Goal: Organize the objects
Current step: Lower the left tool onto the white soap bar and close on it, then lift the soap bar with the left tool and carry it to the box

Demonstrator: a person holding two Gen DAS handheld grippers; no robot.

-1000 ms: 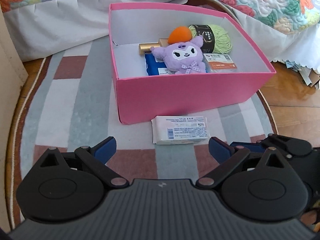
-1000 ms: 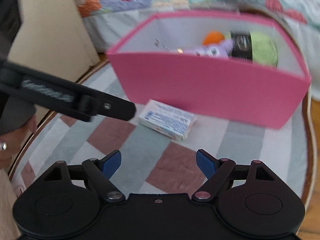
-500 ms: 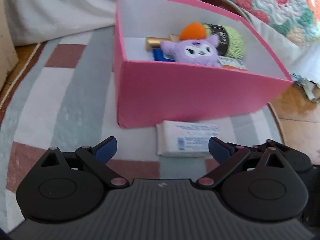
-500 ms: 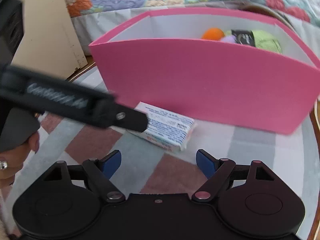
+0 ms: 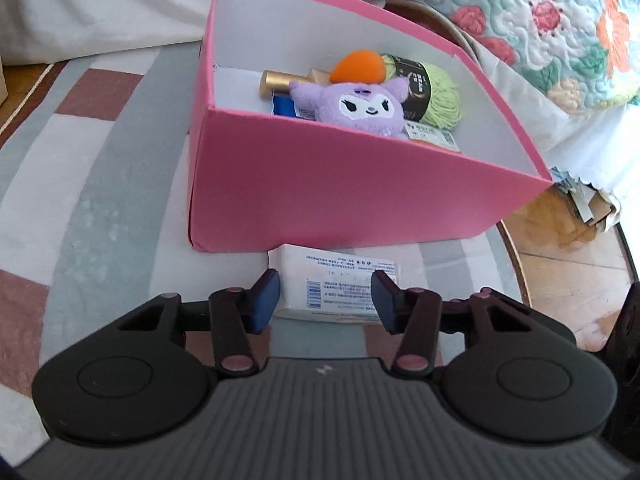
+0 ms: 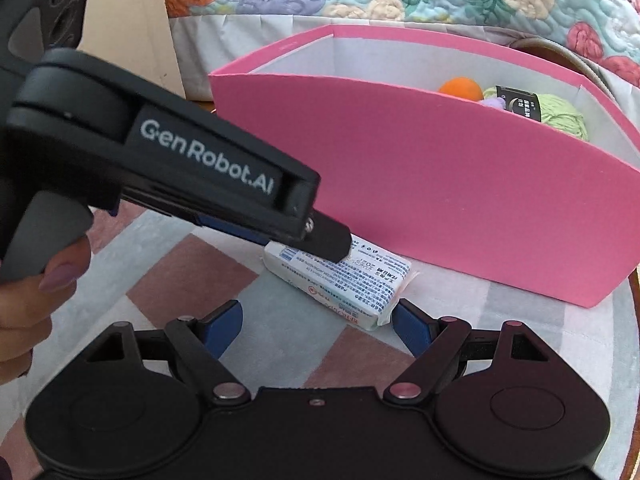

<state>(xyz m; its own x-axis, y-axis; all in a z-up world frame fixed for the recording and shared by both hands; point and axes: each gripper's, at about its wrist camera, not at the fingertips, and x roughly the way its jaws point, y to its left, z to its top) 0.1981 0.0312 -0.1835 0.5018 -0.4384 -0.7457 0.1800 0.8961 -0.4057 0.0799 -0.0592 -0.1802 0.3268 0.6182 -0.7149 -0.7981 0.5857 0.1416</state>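
Note:
A white printed packet (image 5: 334,286) lies on the striped rug just in front of the pink box (image 5: 360,192). My left gripper (image 5: 326,300) is open, its blue fingertips either side of the packet's near end. In the right wrist view the left gripper's finger reaches down onto the packet (image 6: 344,280), beside the pink box (image 6: 460,208). My right gripper (image 6: 316,320) is open and empty, low over the rug just short of the packet. The box holds a purple plush (image 5: 360,108), an orange ball (image 5: 360,66), green yarn (image 5: 440,100) and a gold tube (image 5: 280,82).
The round striped rug (image 5: 100,200) lies on a wooden floor (image 5: 568,280). A bed with a floral quilt (image 5: 540,20) and white skirt stands behind the box. Paper scraps (image 5: 592,208) lie right of the box. A beige panel (image 6: 132,20) stands at the left.
My left gripper has moved forward and down to the packet, and its fingers have narrowed around it. My right gripper has moved closer to the packet and box.

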